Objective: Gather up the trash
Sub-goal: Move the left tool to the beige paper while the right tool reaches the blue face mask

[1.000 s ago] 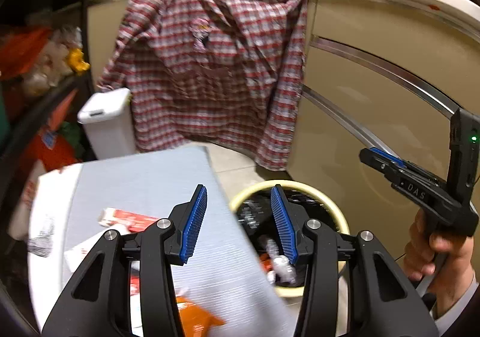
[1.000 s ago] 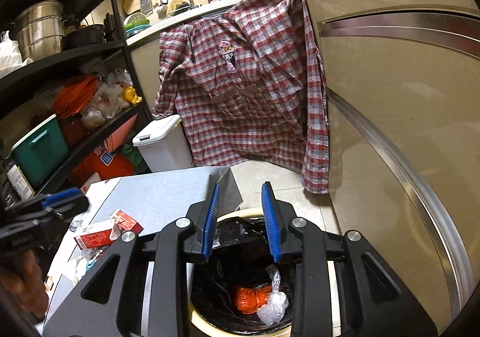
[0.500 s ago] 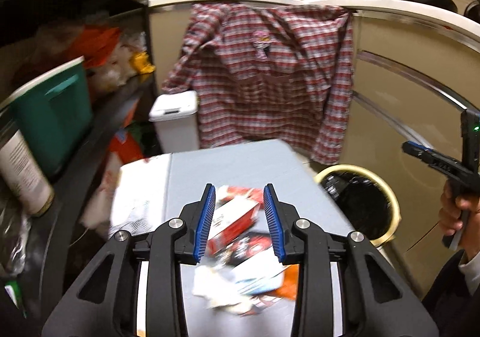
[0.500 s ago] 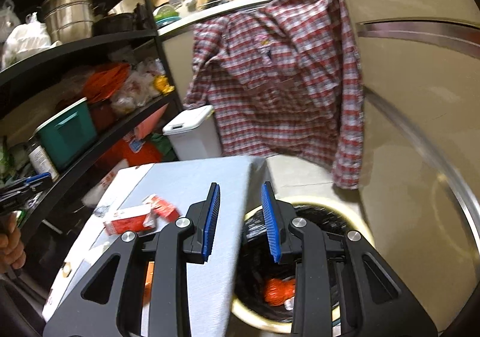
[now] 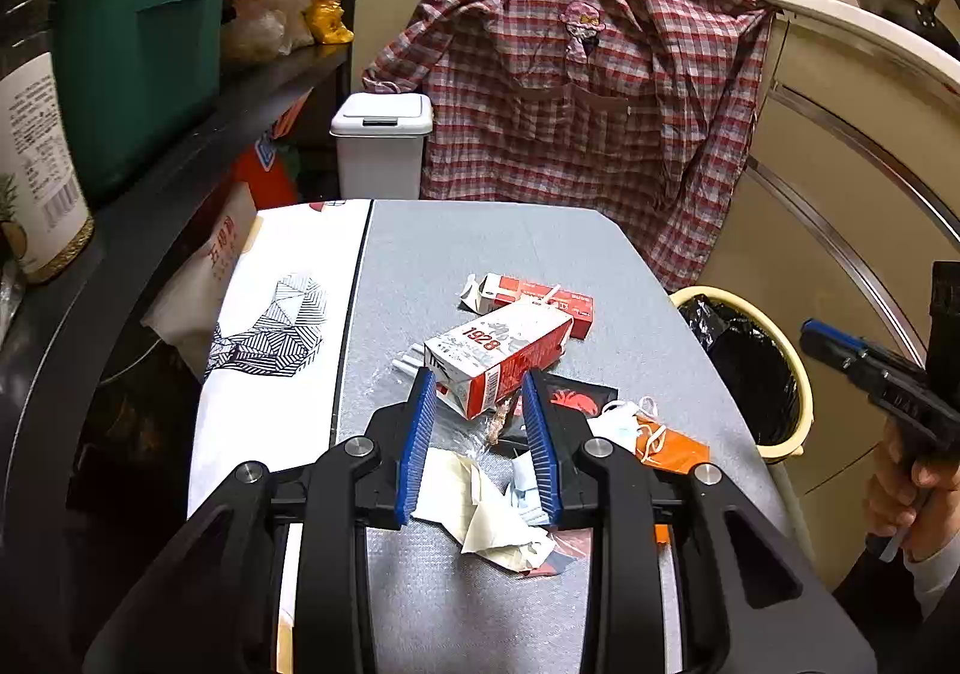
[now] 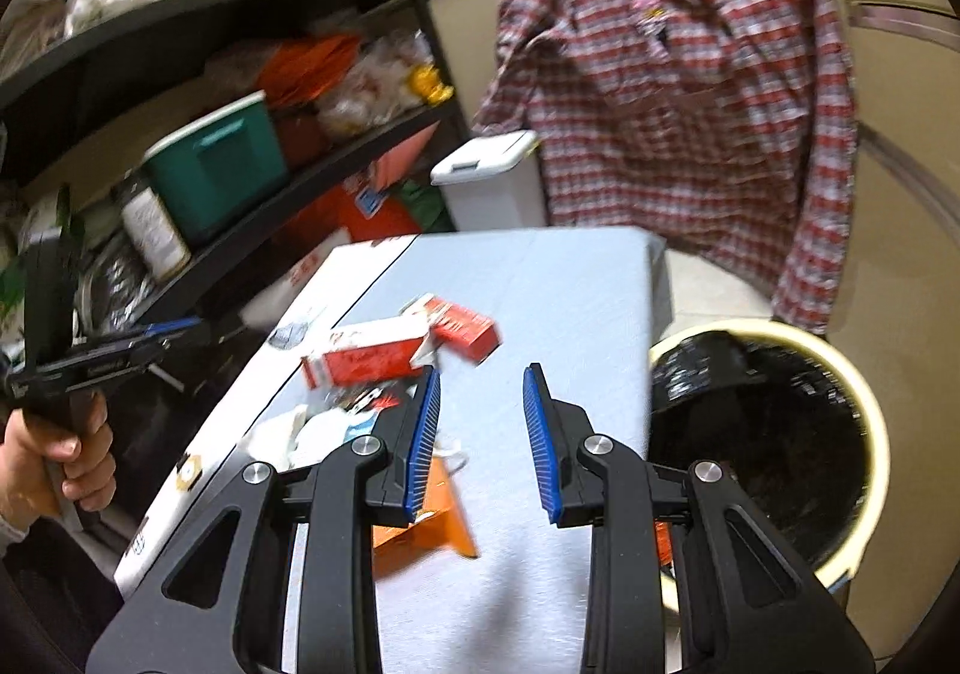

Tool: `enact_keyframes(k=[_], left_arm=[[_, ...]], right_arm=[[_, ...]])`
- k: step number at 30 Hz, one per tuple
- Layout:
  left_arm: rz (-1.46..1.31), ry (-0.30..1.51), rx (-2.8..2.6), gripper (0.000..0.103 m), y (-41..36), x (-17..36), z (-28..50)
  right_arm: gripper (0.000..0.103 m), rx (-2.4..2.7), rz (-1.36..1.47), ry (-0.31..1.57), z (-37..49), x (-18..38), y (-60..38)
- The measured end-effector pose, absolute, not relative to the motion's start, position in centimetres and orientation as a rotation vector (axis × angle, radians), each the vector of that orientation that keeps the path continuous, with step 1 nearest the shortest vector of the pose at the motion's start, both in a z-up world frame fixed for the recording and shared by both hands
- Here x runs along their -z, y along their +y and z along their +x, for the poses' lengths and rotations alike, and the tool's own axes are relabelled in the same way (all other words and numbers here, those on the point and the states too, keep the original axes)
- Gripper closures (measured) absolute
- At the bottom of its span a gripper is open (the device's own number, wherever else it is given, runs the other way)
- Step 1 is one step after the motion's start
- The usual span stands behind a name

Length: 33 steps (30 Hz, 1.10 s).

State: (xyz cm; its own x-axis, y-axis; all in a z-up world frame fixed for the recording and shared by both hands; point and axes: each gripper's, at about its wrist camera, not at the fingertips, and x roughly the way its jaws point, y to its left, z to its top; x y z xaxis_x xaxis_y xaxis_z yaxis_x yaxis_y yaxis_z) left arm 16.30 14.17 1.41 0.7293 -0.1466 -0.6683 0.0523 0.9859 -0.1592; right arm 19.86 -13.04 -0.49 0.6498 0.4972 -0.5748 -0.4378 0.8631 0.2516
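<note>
A pile of trash lies on the grey table (image 5: pixel 480 248): a red-and-white milk carton (image 5: pixel 498 353), a flat red box (image 5: pixel 540 296), an orange wrapper (image 5: pixel 672 449), crumpled paper (image 5: pixel 480 512) and a white mask (image 5: pixel 618 416). My left gripper (image 5: pixel 478 374) hovers low over the pile. Its jaws are closing, and the carton's near end shows between the tips with no pad pressing on it. My right gripper (image 6: pixel 480 371) is open and holds nothing, above the table's right part, with the carton (image 6: pixel 366 356) ahead on its left. The cream bin with a black bag (image 6: pixel 774 434) stands beside the table's right edge.
A plaid shirt (image 5: pixel 588 92) hangs over the counter behind the table. A small white lidded bin (image 5: pixel 382 146) stands on the floor beyond it. Black shelves on the left hold a green tub (image 5: pixel 138 62) and bags. A white patterned cloth (image 5: pixel 282 326) covers the table's left strip.
Both views have swung left from the bin toward the table. My left gripper's jaws have narrowed and it has dropped closer to the pile. The right gripper's gap is unchanged.
</note>
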Motion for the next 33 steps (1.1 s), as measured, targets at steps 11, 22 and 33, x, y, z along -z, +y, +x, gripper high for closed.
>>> enact_keyframes(k=[11,22,33], left_arm=[[-0.228,0.917,0.143,0.073,15.1,2.9,18.1],[-0.198,1.021,0.180,0.073,14.5,5.9,18.4],[-0.132,1.075,0.186,0.073,13.6,7.5,18.7]], right_arm=[[0.068,-0.691,0.045,0.796,20.6,3.7,-6.8],[0.058,-0.719,-0.028,0.873,21.6,6.5,-2.6],[0.058,-0.717,-0.059,0.912,22.2,7.8,-0.9]])
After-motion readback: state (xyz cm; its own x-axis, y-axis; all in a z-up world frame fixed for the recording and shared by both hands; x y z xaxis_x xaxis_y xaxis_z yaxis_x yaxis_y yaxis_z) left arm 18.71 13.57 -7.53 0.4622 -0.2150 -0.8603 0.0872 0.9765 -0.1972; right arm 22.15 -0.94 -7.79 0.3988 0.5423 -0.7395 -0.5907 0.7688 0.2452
